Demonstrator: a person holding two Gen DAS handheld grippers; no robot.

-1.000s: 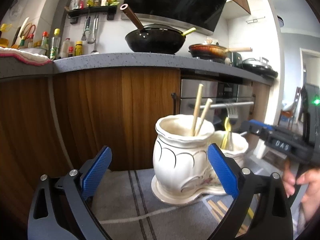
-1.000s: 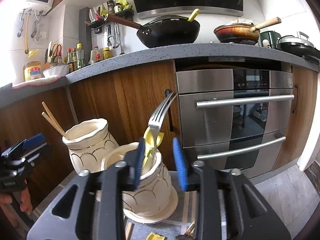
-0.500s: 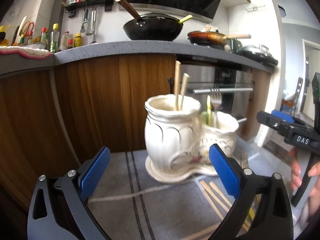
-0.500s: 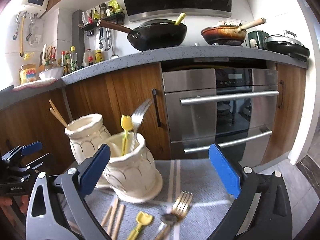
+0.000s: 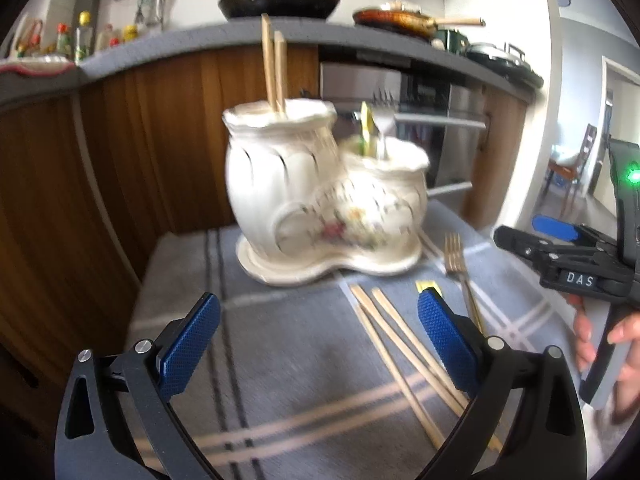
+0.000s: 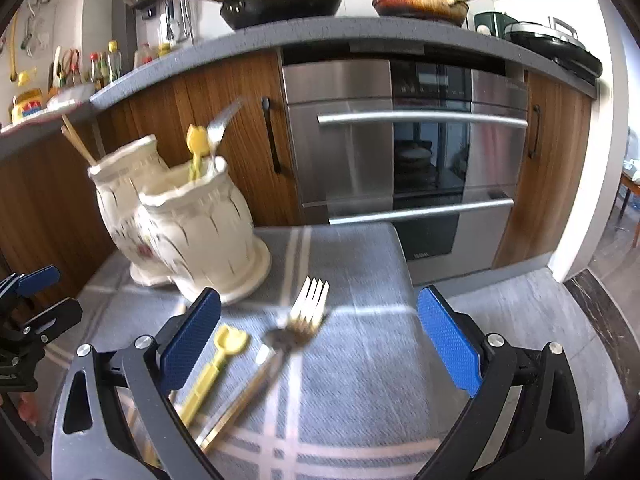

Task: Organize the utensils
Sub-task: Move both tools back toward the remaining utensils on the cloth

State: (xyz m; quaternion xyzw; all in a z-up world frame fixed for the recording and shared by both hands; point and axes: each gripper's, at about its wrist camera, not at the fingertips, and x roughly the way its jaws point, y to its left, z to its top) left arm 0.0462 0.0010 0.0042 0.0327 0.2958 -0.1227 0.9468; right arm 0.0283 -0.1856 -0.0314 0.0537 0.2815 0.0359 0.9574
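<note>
Left view: our left tongs (image 5: 318, 334) gape empty, chopsticks (image 5: 404, 356) lying just in front of the holder (image 5: 320, 196). Right view: our right tongs (image 6: 318, 334) wide open too, fork (image 6: 298, 322) and yellow spoon (image 6: 214, 364) loose by the holder.

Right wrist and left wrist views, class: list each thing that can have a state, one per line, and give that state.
Left gripper: open, empty.
Right gripper: open, empty.
Double ceramic holder: upright on the cloth.
Chopsticks in the taller pot: standing.
Loose chopsticks: lying on the cloth.
Loose fork: lying flat.
Yellow utensil: lying flat beside it.
Oven door: closed.
</note>
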